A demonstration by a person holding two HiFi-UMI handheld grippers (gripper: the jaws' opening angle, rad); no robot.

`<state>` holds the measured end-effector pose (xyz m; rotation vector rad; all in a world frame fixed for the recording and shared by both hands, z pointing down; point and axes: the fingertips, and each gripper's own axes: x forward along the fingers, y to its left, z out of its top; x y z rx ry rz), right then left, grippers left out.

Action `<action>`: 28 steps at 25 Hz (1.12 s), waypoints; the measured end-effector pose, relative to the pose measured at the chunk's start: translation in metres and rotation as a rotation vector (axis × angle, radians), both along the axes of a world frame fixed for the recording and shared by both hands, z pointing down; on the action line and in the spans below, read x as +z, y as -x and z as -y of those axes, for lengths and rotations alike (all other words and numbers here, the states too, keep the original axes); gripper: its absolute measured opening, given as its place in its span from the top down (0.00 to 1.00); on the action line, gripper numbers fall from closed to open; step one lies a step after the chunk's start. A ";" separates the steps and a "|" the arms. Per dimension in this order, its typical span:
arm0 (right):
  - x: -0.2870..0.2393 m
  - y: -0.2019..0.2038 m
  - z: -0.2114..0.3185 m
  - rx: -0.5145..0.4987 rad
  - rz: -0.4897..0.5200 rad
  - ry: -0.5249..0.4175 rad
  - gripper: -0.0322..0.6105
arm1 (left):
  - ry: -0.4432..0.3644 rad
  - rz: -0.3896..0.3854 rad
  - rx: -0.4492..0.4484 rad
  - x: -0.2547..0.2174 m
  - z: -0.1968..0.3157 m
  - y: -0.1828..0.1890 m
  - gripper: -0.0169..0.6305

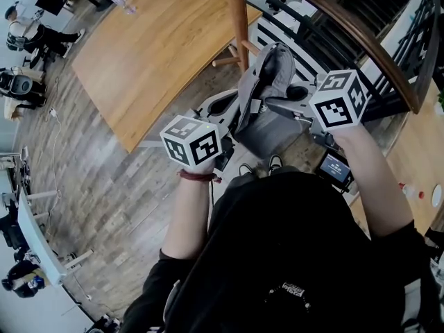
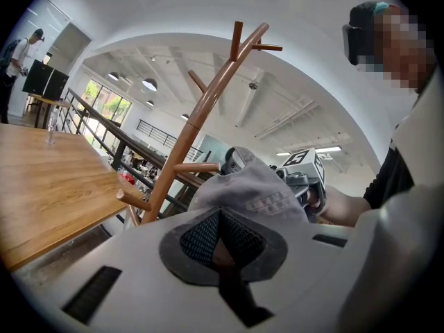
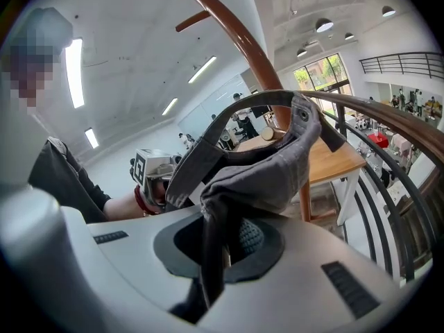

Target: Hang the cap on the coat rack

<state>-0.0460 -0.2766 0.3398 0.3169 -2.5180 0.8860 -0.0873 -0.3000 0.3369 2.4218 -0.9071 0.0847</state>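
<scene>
A grey cap hangs in the air between both grippers, just in front of the wooden coat rack. My left gripper is shut on the cap's fabric from the left; in the left gripper view the cap bulges right above the closed jaws. From the right, my right gripper is shut on the cap's edge, pinched at the jaws. The rack's pole rises behind the cap with short pegs beside it. The cap's back strap arches above the right jaws.
A large wooden table with a bottle stands to the left of the rack. A dark curved railing runs along the right. People sit at the far left. A white desk stands lower left.
</scene>
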 end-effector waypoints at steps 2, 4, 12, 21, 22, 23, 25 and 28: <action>0.004 0.000 0.003 -0.005 -0.006 0.008 0.91 | 0.015 -0.003 0.002 0.006 0.002 0.000 0.97; 0.010 0.002 0.005 -0.006 -0.009 0.017 0.91 | 0.028 -0.005 0.004 0.013 0.005 0.002 0.97; 0.021 0.008 0.018 -0.008 -0.020 0.033 0.91 | 0.044 -0.005 0.012 0.025 0.017 0.006 0.97; 0.022 0.012 0.044 -0.006 -0.013 0.037 0.91 | 0.044 -0.003 0.012 0.025 0.042 0.009 0.97; 0.022 0.013 0.046 -0.005 -0.012 0.038 0.91 | 0.044 -0.002 0.012 0.026 0.044 0.010 0.97; 0.023 0.013 0.048 -0.005 -0.011 0.038 0.91 | 0.045 -0.002 0.012 0.027 0.046 0.010 0.97; 0.026 0.013 0.051 -0.004 -0.011 0.040 0.91 | 0.046 -0.002 0.012 0.030 0.049 0.010 0.97; 0.030 0.013 0.054 -0.002 -0.011 0.040 0.91 | 0.049 -0.004 0.012 0.035 0.052 0.010 0.97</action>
